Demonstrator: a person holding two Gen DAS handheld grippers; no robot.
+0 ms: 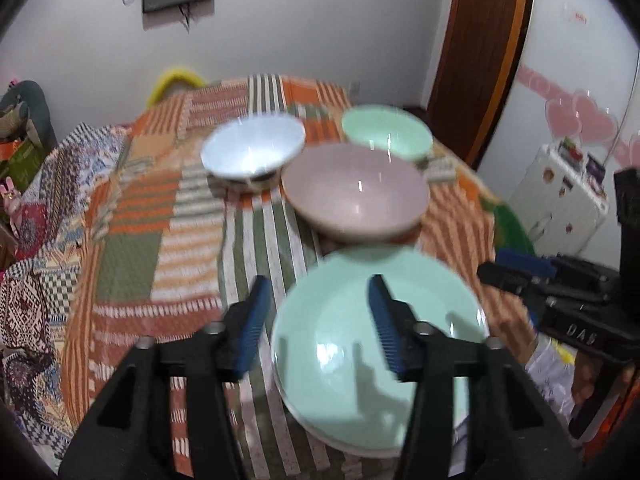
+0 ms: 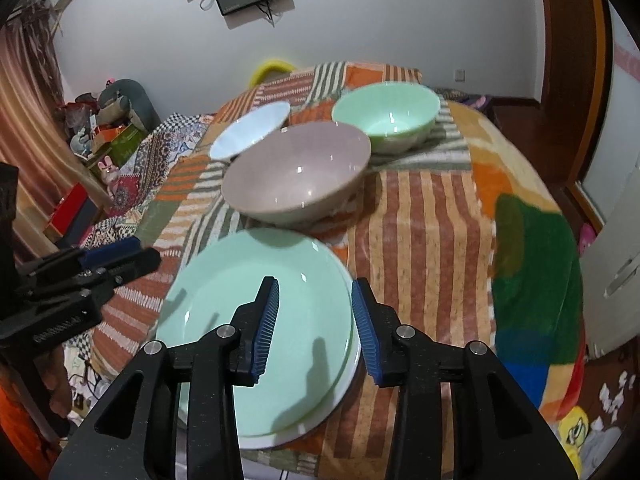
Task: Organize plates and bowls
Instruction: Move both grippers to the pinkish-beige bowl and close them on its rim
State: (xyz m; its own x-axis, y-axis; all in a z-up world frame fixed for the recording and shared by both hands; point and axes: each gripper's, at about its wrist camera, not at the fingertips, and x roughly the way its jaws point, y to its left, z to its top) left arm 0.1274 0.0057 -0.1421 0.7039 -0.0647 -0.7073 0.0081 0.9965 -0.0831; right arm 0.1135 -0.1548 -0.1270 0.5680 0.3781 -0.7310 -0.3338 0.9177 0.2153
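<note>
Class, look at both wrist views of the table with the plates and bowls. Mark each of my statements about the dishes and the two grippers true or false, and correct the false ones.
1. Three bowls stand behind the green plate. True: a white bowl, a pinkish-grey bowl and a green bowl.
2. The green plate lies directly on the cloth. False: it sits on a white plate whose rim shows beneath it.
3. The right gripper grips the plate. False: its jaws are open, holding nothing.
4. The left gripper is open. True.
5. The green bowl is stacked inside the pinkish-grey one. False: it stands on the cloth behind it.
</note>
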